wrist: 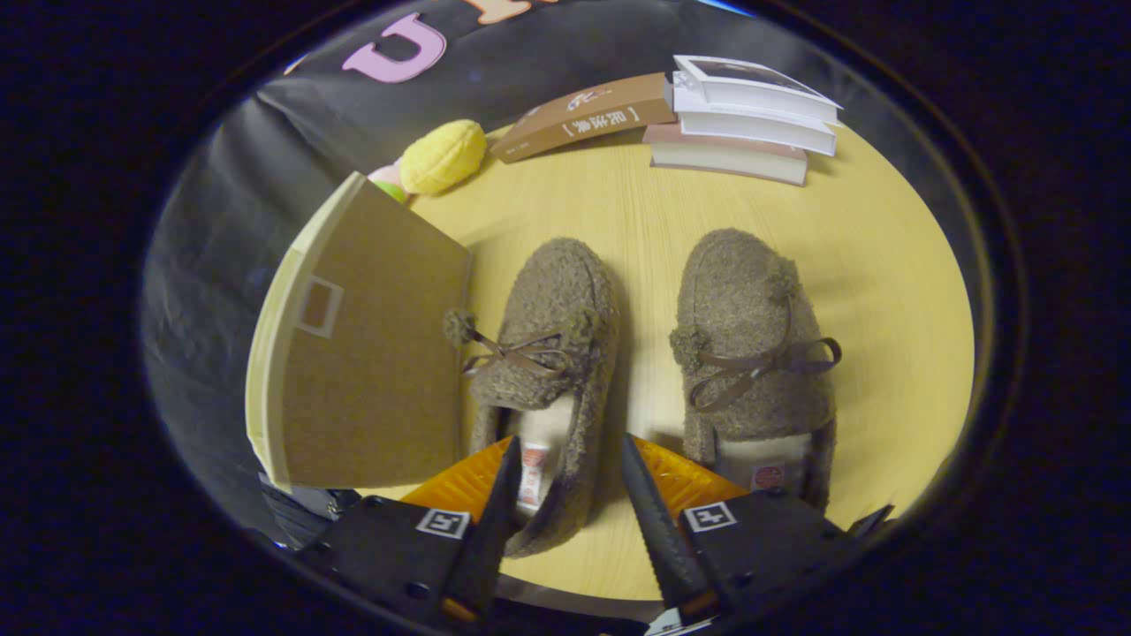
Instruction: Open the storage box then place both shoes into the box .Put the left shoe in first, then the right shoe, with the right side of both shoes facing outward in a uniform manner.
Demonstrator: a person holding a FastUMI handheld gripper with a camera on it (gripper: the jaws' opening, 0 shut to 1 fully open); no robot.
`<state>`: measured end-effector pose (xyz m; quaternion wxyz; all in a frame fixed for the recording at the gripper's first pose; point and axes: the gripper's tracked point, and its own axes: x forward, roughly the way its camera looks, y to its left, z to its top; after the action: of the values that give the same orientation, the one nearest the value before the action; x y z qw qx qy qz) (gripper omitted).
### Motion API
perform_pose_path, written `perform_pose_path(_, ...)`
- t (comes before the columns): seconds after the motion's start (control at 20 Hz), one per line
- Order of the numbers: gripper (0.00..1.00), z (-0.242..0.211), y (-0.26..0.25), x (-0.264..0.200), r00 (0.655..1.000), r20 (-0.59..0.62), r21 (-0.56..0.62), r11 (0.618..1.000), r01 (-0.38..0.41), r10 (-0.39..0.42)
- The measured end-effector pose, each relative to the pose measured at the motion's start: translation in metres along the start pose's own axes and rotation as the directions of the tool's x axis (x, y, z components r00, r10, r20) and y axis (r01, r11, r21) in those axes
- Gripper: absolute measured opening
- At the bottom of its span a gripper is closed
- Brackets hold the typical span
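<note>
Two fuzzy brown slippers with ribbon bows lie side by side on the wooden table [866,291], toes pointing away from me. The left shoe [548,336] has its heel end between my fingers; the right shoe [751,344] lies just beyond my right finger. My gripper [570,450] is open, its fingertips on either side of the left shoe's heel rim, and I cannot tell whether they touch it. The storage box [362,353], tan with a cream edge, stands to the left of the left shoe, its flat brown face towards the shoes.
A yellow plush toy [442,156] lies beyond the box. A brown book [583,117] leans against a stack of books [747,119] at the table's far edge. The bare tabletop stretches to the right of the shoes.
</note>
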<state>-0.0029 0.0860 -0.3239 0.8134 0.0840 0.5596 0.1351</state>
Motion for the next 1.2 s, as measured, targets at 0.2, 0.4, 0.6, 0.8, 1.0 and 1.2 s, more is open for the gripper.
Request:
perform_pose_path(0.2,0.27,-0.002,0.0,0.007,0.999,-0.039,0.004,1.0,0.002,-0.001)
perform_pose_path(0.4,0.14,-0.004,-0.002,0.007,0.998,-0.065,0.015,1.0,0.014,-0.013)
perform_pose_path(0.6,0.07,-0.007,-0.005,0.006,0.994,-0.107,0.065,0.998,0.027,-0.02)
perform_pose_path(0.8,0.07,-0.005,-0.005,0.006,0.993,-0.116,0.078,0.997,0.025,-0.016)
perform_pose_path(1.0,0.04,0.008,0.003,-0.009,0.996,-0.08,0.148,0.989,-0.017,0.029)
perform_pose_path(1.2,0.04,0.034,0.031,-0.044,0.991,-0.005,0.217,0.968,-0.126,0.13)
